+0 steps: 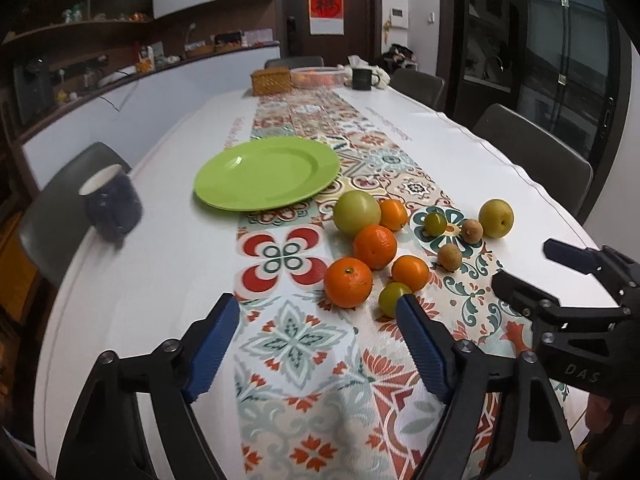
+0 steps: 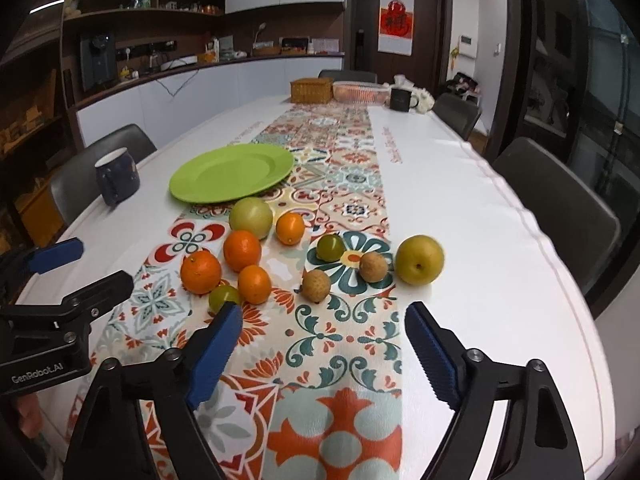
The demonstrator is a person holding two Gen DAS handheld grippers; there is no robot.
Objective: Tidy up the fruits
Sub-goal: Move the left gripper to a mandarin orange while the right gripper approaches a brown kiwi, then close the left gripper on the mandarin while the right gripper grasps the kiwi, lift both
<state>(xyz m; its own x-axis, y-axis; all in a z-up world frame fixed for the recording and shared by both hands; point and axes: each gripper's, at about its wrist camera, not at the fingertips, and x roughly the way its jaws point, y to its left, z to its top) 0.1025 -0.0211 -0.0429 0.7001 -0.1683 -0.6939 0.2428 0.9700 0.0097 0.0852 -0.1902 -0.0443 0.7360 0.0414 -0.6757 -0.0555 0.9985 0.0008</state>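
Note:
An empty green plate (image 1: 266,178) (image 2: 232,178) sits on the patterned table runner. In front of it lies a loose cluster of fruit: a large green apple (image 1: 357,213) (image 2: 251,218), several oranges (image 1: 348,282) (image 2: 201,272), two small green fruits (image 1: 394,298) (image 2: 331,247), two brown longans (image 1: 449,257) (image 2: 316,286) and a yellow pear (image 1: 496,218) (image 2: 419,259). My left gripper (image 1: 318,316) is open and empty, just short of the nearest orange. My right gripper (image 2: 324,326) is open and empty, just short of the longans.
A dark blue mug (image 1: 111,202) (image 2: 117,176) stands near the table's left edge. A wicker box (image 2: 312,90), a fruit tray (image 2: 360,92) and a black mug (image 2: 400,99) stand at the far end. Chairs line both sides.

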